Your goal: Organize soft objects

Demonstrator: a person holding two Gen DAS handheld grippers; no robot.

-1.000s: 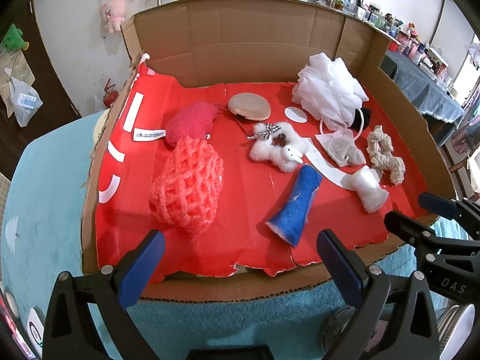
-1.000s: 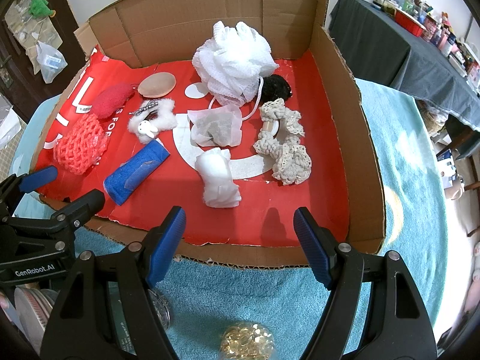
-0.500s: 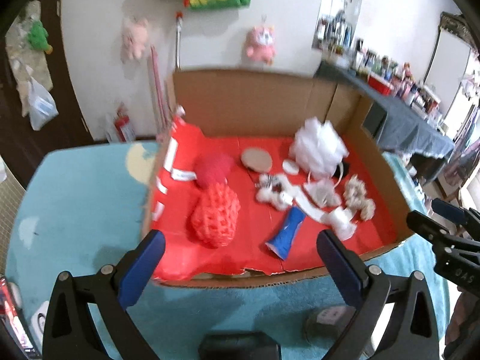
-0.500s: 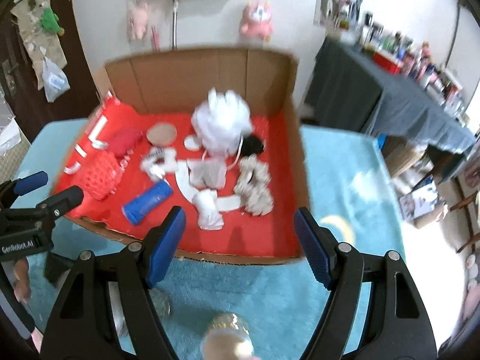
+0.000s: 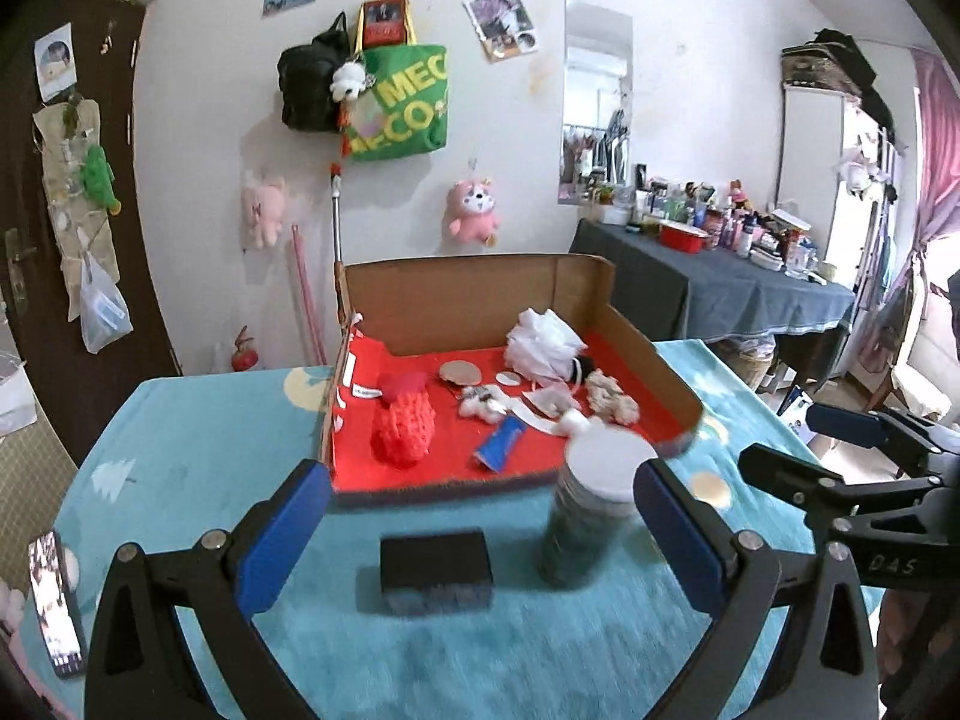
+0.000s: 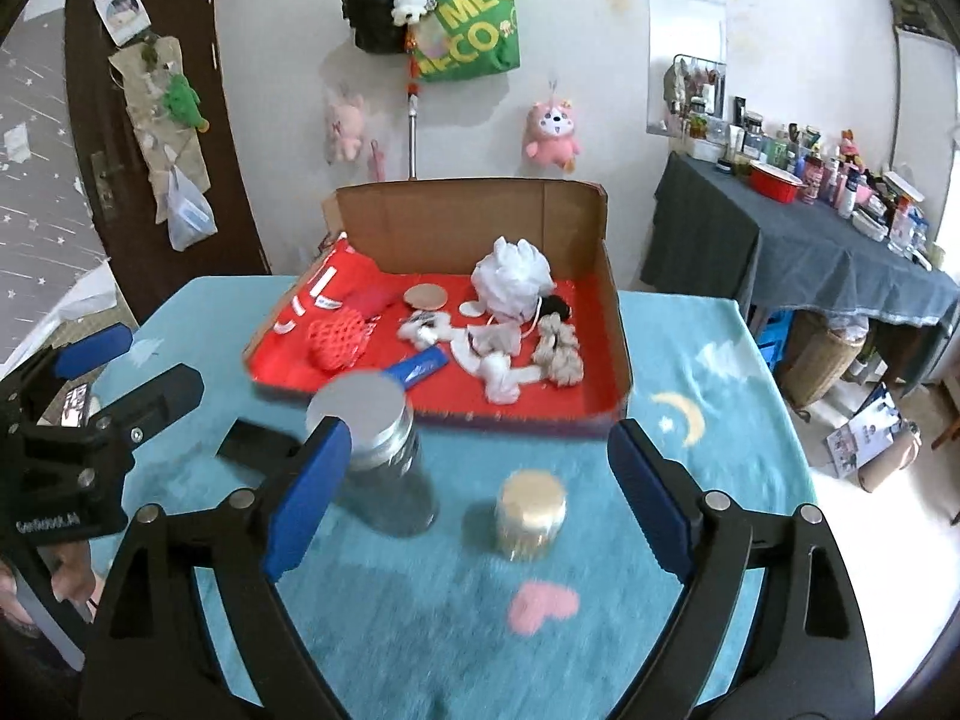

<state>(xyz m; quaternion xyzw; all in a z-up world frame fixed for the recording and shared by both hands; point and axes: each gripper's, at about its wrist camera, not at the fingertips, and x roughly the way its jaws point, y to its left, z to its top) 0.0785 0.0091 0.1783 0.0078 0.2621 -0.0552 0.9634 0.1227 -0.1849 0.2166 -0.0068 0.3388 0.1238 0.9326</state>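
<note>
A cardboard box (image 5: 474, 294) (image 6: 468, 216) with a red lining holds several soft things: a red net sponge (image 5: 405, 426) (image 6: 339, 339), a white bath pouf (image 5: 543, 342) (image 6: 513, 279), a blue cloth roll (image 5: 501, 447) (image 6: 417, 369), a white fluffy toy (image 5: 480, 405), a beige knitted piece (image 5: 612, 399) (image 6: 558, 351). My left gripper (image 5: 480, 522) is open and empty, well back from the box. My right gripper (image 6: 474, 492) is open and empty, also back from the box.
On the teal towel (image 5: 198, 468) before the box stand a tall jar with a white lid (image 5: 591, 516) (image 6: 378, 450), a small gold jar (image 6: 531, 516) and a black block (image 5: 435, 567). A phone (image 5: 57, 606) lies at the left edge. A cluttered dark table (image 6: 798, 240) stands at the right.
Both grippers have pulled back and up from the box, which now looks smaller and farther. The jars and black block have come into view. Both stay open and empty.
</note>
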